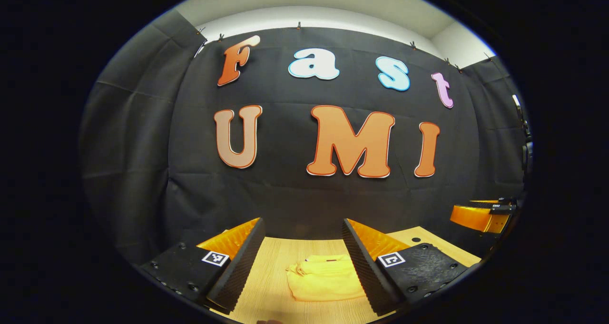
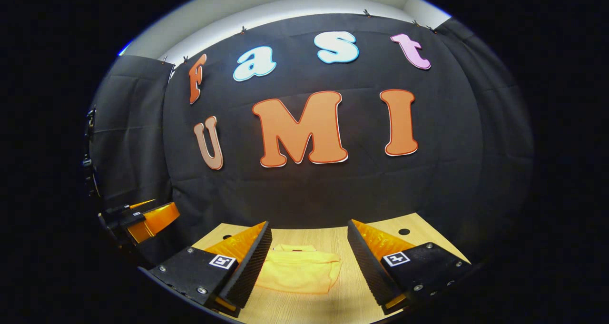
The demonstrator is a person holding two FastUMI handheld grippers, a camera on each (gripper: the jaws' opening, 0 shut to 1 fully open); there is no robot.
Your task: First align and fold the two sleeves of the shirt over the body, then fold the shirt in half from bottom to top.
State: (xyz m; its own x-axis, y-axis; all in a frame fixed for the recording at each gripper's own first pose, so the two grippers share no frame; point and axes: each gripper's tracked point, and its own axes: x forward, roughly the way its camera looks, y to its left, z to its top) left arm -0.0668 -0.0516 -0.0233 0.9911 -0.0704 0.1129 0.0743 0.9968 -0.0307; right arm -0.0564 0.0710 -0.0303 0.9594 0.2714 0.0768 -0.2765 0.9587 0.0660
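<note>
**Both grippers raised above a folded shirt, jaws wide**

Left gripper view: the left gripper [image 1: 303, 262] is held above the wooden table [image 1: 266, 286] with its jaws spread wide and nothing between them. The yellow shirt [image 1: 323, 279] lies folded into a compact bundle on the table, seen through the gap and closer to the right-hand finger, whose inner edge overlaps the bundle's right side in the picture; bare tabletop lies between the shirt and the left-hand finger. The far table edge meets the black cloth wall [image 1: 285, 195] just beyond the fingertips. The right gripper [image 1: 480, 215] shows at the right margin, well apart from the shirt; whether it is parted cannot be told from here.

Right gripper view: the right gripper [image 2: 309, 262] likewise hangs above the table [image 2: 347, 286], jaws wide and holding nothing. The shirt [image 2: 299, 271] sits in the gap toward the left-hand finger, which covers its left edge, with open tabletop running to the right-hand finger. A small dark hole [image 2: 404, 231] marks the table beyond the right-hand fingertip. The left gripper [image 2: 142, 219] appears at the left margin, off the table's edge
</note>
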